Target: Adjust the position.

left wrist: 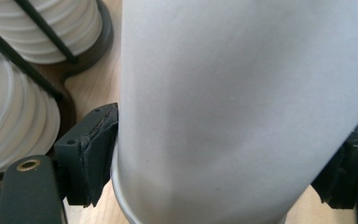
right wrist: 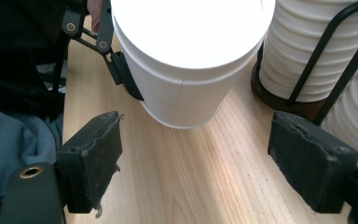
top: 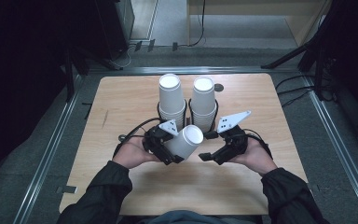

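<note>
Cup stacks [top: 186,105] behind held cup [top: 186,140].

Wooden table [top: 121,100] bearing two cup racks [top: 213,111]

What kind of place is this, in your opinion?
Probably a lab or test room set up for recording, not a cafe: a small wooden table stands alone inside metal floor rails, with dark stand legs and cables around it.
</note>
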### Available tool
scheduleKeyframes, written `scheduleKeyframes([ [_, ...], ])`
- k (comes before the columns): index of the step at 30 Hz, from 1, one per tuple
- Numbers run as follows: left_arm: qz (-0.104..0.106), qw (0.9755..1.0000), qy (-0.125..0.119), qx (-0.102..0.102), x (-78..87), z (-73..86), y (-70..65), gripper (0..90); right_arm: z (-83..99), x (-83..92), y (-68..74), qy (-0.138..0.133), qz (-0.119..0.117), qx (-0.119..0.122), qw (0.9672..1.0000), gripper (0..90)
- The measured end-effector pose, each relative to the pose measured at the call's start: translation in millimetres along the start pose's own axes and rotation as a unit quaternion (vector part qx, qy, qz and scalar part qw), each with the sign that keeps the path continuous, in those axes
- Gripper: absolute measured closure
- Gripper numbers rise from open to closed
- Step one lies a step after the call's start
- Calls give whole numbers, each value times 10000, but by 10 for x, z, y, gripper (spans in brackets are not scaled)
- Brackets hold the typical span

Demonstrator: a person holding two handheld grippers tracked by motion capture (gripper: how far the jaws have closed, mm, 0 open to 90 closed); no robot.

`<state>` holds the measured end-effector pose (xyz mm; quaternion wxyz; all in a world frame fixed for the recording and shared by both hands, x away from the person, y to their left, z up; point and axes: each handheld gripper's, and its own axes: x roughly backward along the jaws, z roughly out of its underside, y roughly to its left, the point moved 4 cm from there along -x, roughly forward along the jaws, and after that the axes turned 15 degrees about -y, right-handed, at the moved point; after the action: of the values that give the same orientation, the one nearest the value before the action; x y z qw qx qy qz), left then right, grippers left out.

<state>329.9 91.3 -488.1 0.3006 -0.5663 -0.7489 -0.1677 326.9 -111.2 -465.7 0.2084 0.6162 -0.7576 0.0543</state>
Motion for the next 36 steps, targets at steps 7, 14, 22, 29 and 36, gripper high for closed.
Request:
scheduleKeyframes([
  [7,-80,9987,505,76,-83,131,84,143,115,-38,-15,273,-22,192,9994,183],
  [14,103,9971,753,24,-176,172,62,143,144,-83,-53,384,-5,269,9989,183],
  [22,338,9948,956,-65,-281,163,-51,143,115,-153,-26,421,-162,433,9980,183],
  [29,388,9937,1037,-193,-307,145,-147,137,92,-286,53,668,-368,655,9949,162],
  [36,481,9937,986,-212,-319,140,-187,137,89,-402,111,841,-516,762,9922,165],
])
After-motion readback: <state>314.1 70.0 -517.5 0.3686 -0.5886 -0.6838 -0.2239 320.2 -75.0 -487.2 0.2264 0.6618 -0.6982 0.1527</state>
